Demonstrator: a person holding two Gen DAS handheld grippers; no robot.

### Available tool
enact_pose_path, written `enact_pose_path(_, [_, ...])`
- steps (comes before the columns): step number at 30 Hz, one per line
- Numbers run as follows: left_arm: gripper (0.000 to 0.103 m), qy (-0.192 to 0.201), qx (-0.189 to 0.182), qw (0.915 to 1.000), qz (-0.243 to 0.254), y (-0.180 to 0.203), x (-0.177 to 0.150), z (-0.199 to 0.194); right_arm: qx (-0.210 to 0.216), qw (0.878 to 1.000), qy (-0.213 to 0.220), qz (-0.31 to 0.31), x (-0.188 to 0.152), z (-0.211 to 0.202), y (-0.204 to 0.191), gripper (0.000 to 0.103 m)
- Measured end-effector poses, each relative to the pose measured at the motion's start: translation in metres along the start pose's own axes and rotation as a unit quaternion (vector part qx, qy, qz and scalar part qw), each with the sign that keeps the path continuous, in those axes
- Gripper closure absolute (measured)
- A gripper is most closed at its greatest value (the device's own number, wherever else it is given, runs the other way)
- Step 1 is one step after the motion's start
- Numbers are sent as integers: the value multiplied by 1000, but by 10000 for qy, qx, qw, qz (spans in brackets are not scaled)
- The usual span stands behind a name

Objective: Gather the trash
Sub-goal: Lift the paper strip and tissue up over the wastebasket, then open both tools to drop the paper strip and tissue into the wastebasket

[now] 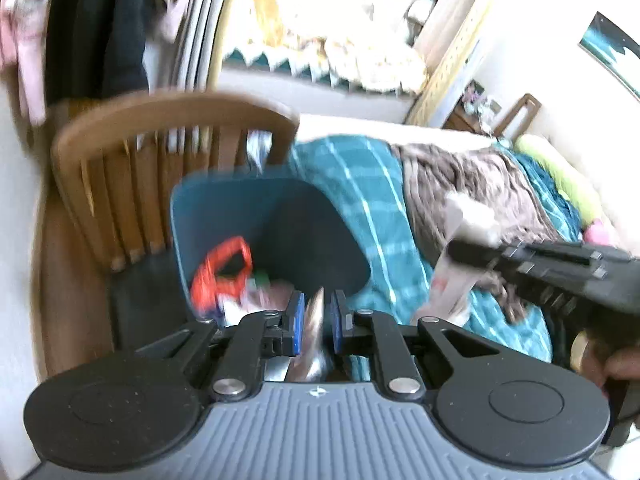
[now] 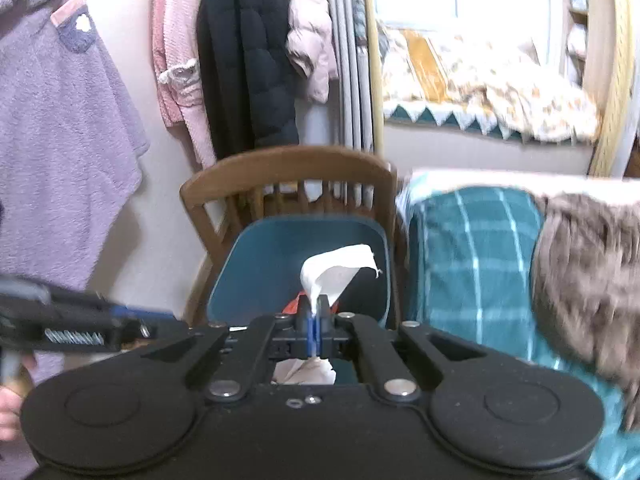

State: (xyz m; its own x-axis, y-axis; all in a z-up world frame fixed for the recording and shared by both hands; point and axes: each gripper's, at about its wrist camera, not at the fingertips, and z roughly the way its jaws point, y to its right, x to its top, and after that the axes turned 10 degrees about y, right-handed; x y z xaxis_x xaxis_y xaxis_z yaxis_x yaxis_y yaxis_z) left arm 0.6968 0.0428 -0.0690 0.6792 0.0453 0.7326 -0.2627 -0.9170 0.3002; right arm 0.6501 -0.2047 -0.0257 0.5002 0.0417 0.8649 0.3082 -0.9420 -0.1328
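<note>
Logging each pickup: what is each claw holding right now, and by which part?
Left claw: a shiny silvery wrapper, pinched mid-body. Right claw: a white crumpled tissue, pinched near its middle.

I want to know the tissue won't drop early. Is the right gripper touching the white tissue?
Touching. The right wrist view shows the right gripper shut, its blue pads pinching the white tissue above the blue bin.

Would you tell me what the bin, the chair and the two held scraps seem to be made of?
Bin: likely plastic; smooth, matte teal walls with rounded corners.
Chair: wood, brown and slightly glossy, with slats.
Scrap in the right gripper: white paper scrap, thin, curled, with a torn edge.
Scrap in the left gripper: shiny scrap, perhaps foil or film; too blurred to be sure.
</note>
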Motion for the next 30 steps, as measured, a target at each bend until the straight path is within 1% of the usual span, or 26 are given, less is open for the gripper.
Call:
enact_pose_path(3, [89, 51, 160, 9999, -1, 0, 22, 25, 46, 9999, 20, -146, 13, 28, 2, 102])
enact_pose_path(5, [89, 31, 360, 9993, 29, -1, 29, 46, 96, 9992, 35, -373, 18, 48, 2, 102])
enact_pose_path(7, [89, -57, 518, 9986, 18, -2, 31, 70, 241, 9985, -10, -490, 20, 68, 4, 102])
enact_pose_path(8, [89, -136, 574, 9983, -11, -4, 29, 84, 291, 9979, -39, -584, 20, 79, 4, 102])
enact_pose_path(10, [89, -346, 905, 9953, -44, -11, 23, 110, 418, 9959, -143, -789, 16, 105, 7, 102])
enact_pose_path(13, [89, -605, 1100, 9912, -420, -25, 11, 136, 559, 9928, -536, -915, 1, 145, 15, 102])
enact_pose_path(16, [89, -826, 1283, 9868, -538, -32, -4, 151, 800, 9866, -853, -1139, -14, 173, 16, 100])
enact_pose_path(18, [89, -966, 1442, 9836, -482, -32, -14, 162, 924, 9827, -981, -1268, -25, 182, 15, 98])
enact_pose_path(20, [89, -1066, 1531, 9814, -459, -33, -23, 168, 1056, 9790, -1114, -1344, -32, 188, 14, 90])
enact_pose_path(21, [89, -1104, 1546, 9806, -472, -33, -27, 170, 1127, 9770, -1213, -1345, -36, 191, 14, 88])
enact_pose_path(24, [89, -1114, 1545, 9806, -470, -32, -33, 168, 1276, 9717, -1406, -1407, -44, 194, 15, 87])
enact_pose_path(27, [89, -1131, 1508, 9810, -467, -30, -35, 166, 1340, 9700, -1496, -1371, -44, 192, 17, 75])
enact_pose_path(28, [89, -1125, 1491, 9814, -436, -28, -36, 164, 1367, 9703, -1497, -1323, -43, 190, 18, 70])
enact_pose_path(30, [89, -1102, 1473, 9824, -323, -24, -37, 158, 1396, 9715, -1485, -1215, -42, 185, 21, 68])
